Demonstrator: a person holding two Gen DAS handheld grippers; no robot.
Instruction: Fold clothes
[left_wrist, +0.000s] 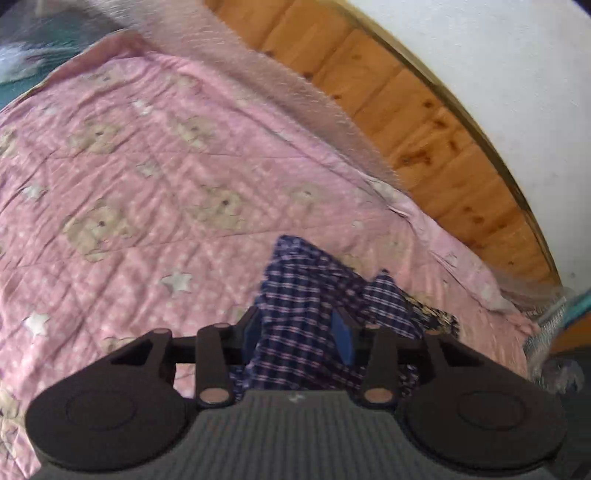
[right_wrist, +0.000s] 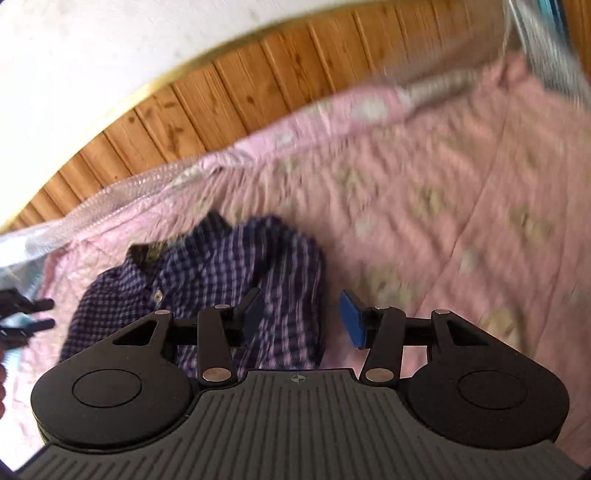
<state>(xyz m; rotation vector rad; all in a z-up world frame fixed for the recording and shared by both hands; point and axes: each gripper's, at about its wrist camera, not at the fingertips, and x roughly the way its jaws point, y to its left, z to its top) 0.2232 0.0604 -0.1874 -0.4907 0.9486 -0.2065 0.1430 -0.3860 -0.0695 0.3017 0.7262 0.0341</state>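
Note:
A dark blue plaid shirt (left_wrist: 314, 295) lies crumpled on a pink quilt (left_wrist: 147, 184) printed with bears and stars. In the left wrist view my left gripper (left_wrist: 297, 330) has its jaws apart, and a bunch of the shirt fills the gap between the blue pads (left_wrist: 341, 332). In the right wrist view the shirt (right_wrist: 207, 266) shows its collar and a button. My right gripper (right_wrist: 303, 317) is open just above the shirt's right edge. Its left finger overlaps the cloth and its right pad (right_wrist: 352, 321) is over the quilt (right_wrist: 443, 221). The left gripper's black fingers (right_wrist: 37, 314) show at the left edge.
Wooden panelling (left_wrist: 424, 129) and a white wall (left_wrist: 498, 55) run behind the bed. A clear plastic sheet (right_wrist: 110, 199) lies along the quilt's far edge. Teal fabric (left_wrist: 22, 55) sits at the top left corner. The quilt spreads wide beyond the shirt.

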